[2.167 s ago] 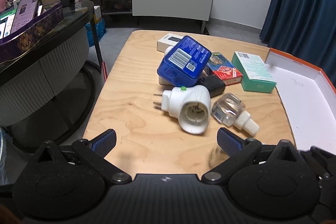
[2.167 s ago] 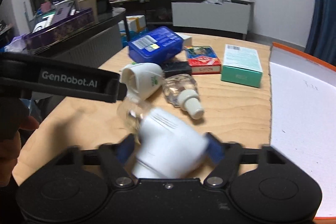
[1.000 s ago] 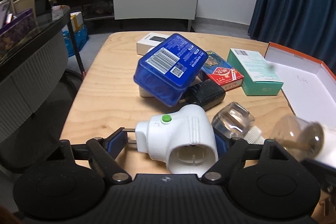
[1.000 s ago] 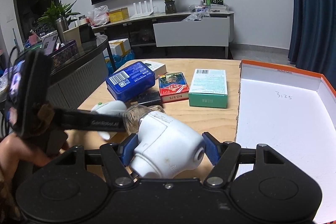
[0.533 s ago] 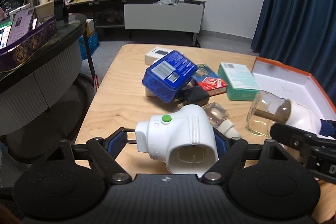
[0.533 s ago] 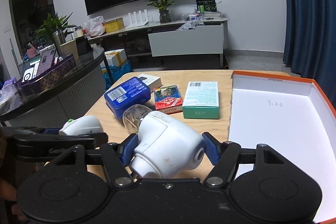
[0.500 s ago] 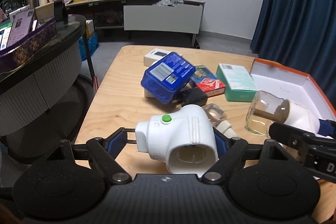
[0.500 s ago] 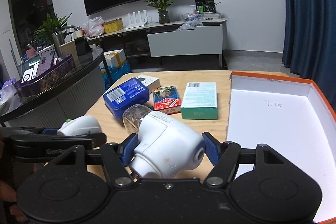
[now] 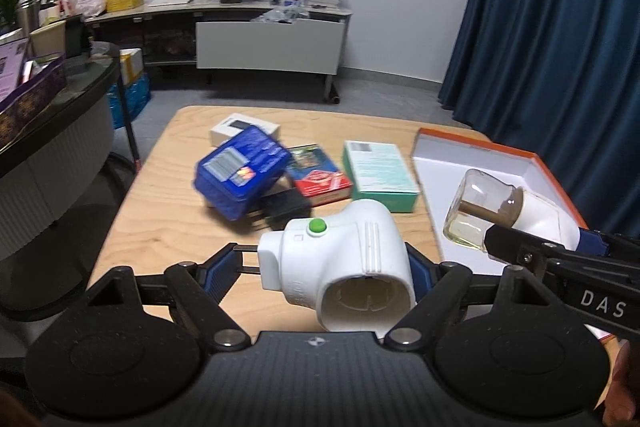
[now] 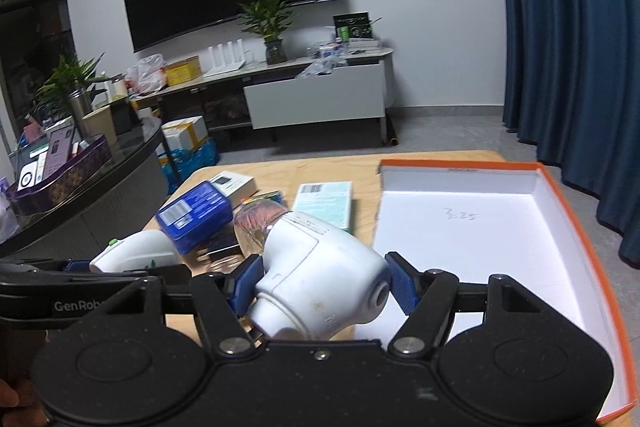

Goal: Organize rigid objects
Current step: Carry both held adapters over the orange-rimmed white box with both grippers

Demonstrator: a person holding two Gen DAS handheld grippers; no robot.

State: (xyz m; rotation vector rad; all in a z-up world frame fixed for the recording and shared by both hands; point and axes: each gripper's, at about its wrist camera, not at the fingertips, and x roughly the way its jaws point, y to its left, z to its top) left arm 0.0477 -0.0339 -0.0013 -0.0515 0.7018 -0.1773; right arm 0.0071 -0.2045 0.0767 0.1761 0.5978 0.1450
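My left gripper point(image 9: 320, 267) is shut on a white plug-in heater point(image 9: 340, 263) with a green button, held above the wooden table point(image 9: 168, 219). My right gripper point(image 10: 320, 279) is shut on a second white heater point(image 10: 316, 271) with a glass bottle point(image 10: 256, 223) screwed in; it also shows in the left wrist view point(image 9: 488, 215), at the left edge of the orange-rimmed white box point(image 10: 480, 227). The left-held heater shows at the left of the right wrist view point(image 10: 136, 255).
On the table lie a blue tin point(image 9: 240, 171), a white box point(image 9: 244, 127), a red card pack point(image 9: 320, 175), a teal box point(image 9: 380, 171) and a black adapter point(image 9: 284, 211). A dark counter point(image 9: 48, 107) stands left. Blue curtains point(image 9: 560, 27) hang right.
Both grippers have lifted and moved right with their heaters. The right one has come closer to the orange-rimmed box. The loose glass bottle on the table is now hidden.
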